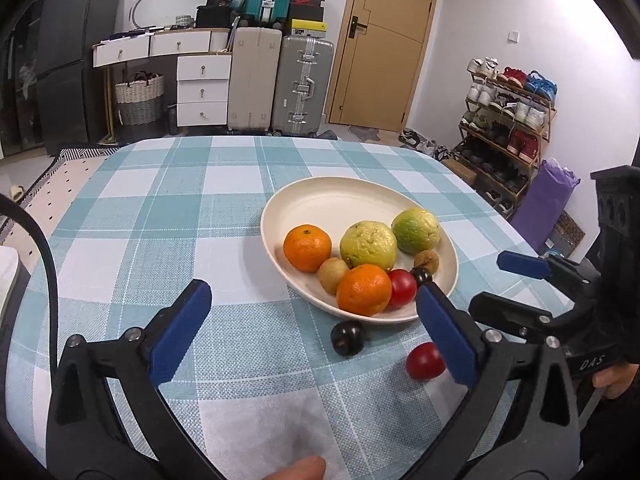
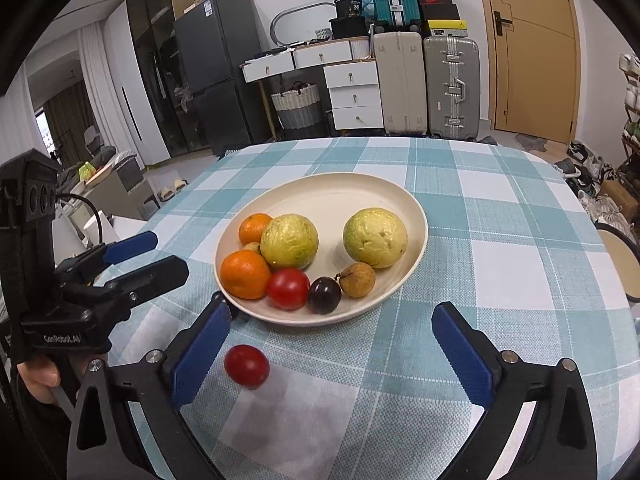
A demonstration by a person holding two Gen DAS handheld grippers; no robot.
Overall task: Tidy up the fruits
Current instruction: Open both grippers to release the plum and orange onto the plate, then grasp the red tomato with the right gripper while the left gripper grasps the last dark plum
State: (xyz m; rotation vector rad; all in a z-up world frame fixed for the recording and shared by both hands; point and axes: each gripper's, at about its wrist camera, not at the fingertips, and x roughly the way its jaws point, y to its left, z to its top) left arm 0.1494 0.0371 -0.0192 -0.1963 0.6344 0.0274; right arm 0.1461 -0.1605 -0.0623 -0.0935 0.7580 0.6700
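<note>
A cream oval plate (image 1: 320, 200) (image 2: 320, 196) on the checked tablecloth holds two oranges (image 1: 307, 247), two yellow-green guavas (image 1: 368, 243), a red tomato (image 1: 402, 288), a dark plum (image 2: 325, 294), and small brown fruits (image 2: 357, 279). On the cloth in front of the plate lie a loose red tomato (image 1: 425, 361) (image 2: 246, 365) and a loose dark plum (image 1: 347, 337). My left gripper (image 1: 312, 332) is open and empty, above the cloth near the loose fruits. My right gripper (image 2: 332, 354) is open and empty, with the loose tomato by its left finger. It also shows in the left wrist view (image 1: 520, 276).
The checked table (image 1: 168, 216) ends in rounded edges. Beyond it are suitcases (image 1: 280, 84), white drawers (image 1: 202, 90), a fridge (image 2: 216, 72), a door (image 1: 384, 40), and a shoe rack (image 1: 508, 120) at the right. A stool (image 2: 620, 256) stands at the table's right edge.
</note>
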